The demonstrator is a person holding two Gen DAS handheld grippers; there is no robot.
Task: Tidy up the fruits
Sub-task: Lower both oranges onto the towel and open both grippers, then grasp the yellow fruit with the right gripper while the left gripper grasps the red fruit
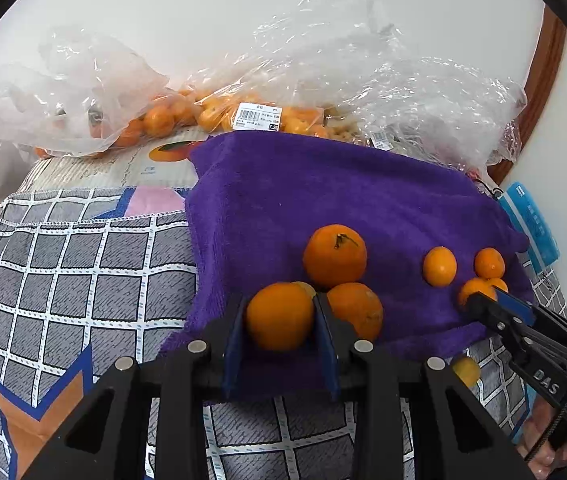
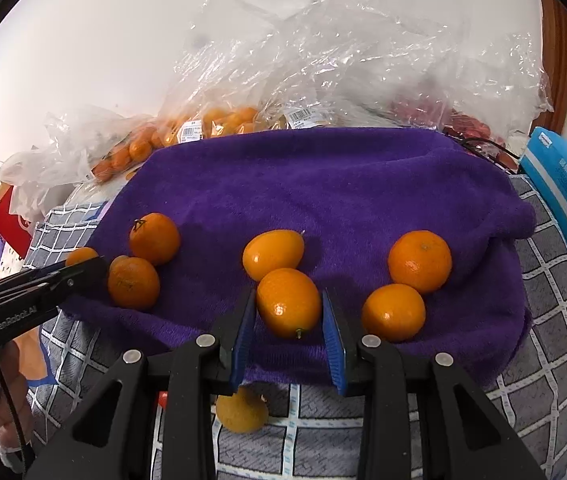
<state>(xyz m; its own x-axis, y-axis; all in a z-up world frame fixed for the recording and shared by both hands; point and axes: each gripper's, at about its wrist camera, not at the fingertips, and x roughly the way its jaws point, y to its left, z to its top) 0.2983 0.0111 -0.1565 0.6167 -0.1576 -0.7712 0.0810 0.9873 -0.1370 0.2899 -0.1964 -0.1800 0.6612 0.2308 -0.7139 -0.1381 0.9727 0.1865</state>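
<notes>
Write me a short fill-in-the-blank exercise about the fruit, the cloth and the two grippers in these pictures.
1. The loose fruit lies on a towel coloured ____.
2. The left gripper is closed on one ____ fruit.
3. Behind the towel, more fruit sits in clear ____ bags.
4. One yellowish fruit lies off the towel on the ____-patterned cloth.

Missing words: purple; orange; plastic; grid

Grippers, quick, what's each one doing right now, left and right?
Left gripper: jaws shut on an orange, over the purple towel.
Right gripper: jaws shut on a small oval fruit.
</notes>
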